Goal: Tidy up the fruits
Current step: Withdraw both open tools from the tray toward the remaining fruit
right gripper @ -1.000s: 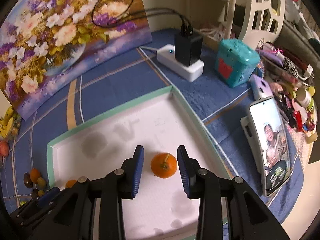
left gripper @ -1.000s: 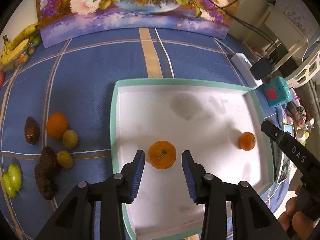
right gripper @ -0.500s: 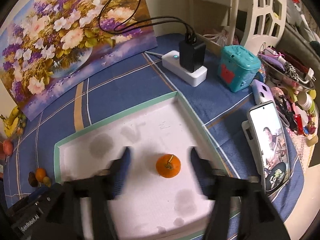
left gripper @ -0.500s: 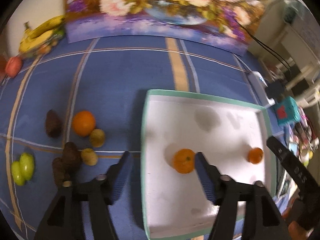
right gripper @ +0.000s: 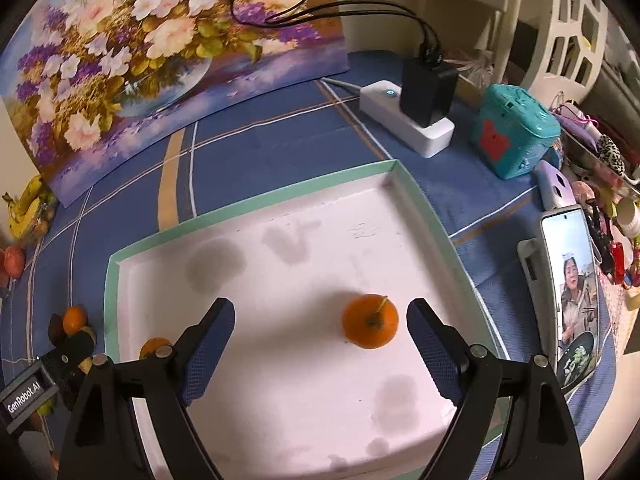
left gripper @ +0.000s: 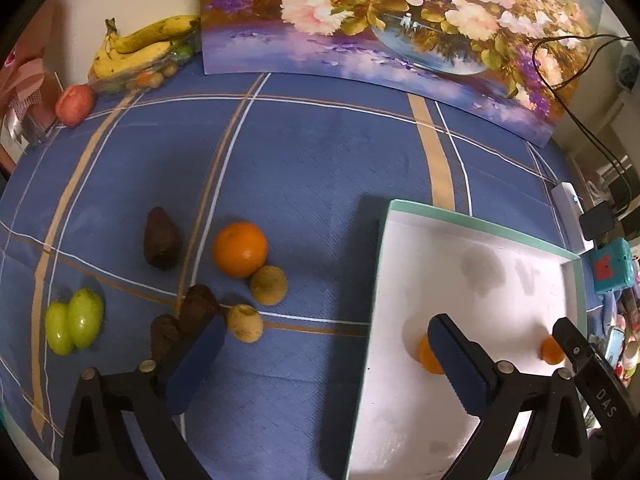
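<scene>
A white tray with a green rim (left gripper: pixel 382 280) (right gripper: pixel 248 210) lies on the blue cloth. Two small oranges lie in it: one (left gripper: pixel 426 354) (right gripper: pixel 154 347) partly behind my left finger, the other (left gripper: pixel 551 349) (right gripper: pixel 370 321) just left of my right gripper's right finger. My left gripper (left gripper: pixel 324 364) is open and empty, straddling the tray's left rim. My right gripper (right gripper: pixel 322 354) is open and empty above the tray. Left of the tray lie a large orange (left gripper: pixel 240 249), two tan fruits (left gripper: pixel 269 285), dark avocados (left gripper: pixel 161 238) and green fruits (left gripper: pixel 74 320).
Bananas (left gripper: pixel 140 46) and a red fruit (left gripper: pixel 74 104) lie at the far left by a flower painting (left gripper: pixel 380 28). A power strip with a charger (right gripper: pixel 412 114), a teal box (right gripper: pixel 512 136), a phone on a stand (right gripper: pixel 570 292) and clutter stand right of the tray.
Both grippers opened wide and let go of their oranges in the tray. My left gripper swung left towards the loose fruits. My right gripper drew back and shifted slightly left.
</scene>
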A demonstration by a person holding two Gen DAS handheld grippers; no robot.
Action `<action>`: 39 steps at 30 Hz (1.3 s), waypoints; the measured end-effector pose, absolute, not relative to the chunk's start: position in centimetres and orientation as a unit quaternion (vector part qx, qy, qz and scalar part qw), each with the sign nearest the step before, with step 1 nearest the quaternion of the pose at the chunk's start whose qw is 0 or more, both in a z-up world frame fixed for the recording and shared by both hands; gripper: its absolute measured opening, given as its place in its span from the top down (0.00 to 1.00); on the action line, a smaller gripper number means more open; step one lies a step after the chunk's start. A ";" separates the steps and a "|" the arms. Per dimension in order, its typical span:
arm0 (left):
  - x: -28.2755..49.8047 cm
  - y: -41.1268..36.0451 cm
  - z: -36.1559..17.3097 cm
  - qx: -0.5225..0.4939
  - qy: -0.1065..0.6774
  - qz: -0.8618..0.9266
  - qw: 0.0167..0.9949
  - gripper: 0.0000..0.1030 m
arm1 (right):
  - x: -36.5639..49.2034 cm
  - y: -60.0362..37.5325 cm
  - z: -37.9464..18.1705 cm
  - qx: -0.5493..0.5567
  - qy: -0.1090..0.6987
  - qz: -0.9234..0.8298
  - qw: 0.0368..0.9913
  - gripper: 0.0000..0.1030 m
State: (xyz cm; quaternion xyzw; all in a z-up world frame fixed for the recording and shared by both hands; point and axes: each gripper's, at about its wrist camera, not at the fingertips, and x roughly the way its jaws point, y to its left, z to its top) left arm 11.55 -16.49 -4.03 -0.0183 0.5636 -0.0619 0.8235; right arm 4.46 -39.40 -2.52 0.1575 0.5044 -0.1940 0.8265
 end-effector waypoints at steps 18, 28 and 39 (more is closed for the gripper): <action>10.3 -13.5 -2.4 -0.019 0.528 -0.088 0.844 0.00 | 4.5 -37.2 -0.1 0.151 0.431 -0.155 0.876 0.06; 9.8 -10.0 0.2 0.012 0.485 -0.048 0.873 0.00 | 4.7 -35.2 0.9 0.130 0.421 -0.146 0.886 0.06; 10.1 -0.9 2.5 -0.075 0.462 -0.015 0.884 0.00 | 5.4 -31.6 1.7 0.117 0.411 -0.102 0.898 0.06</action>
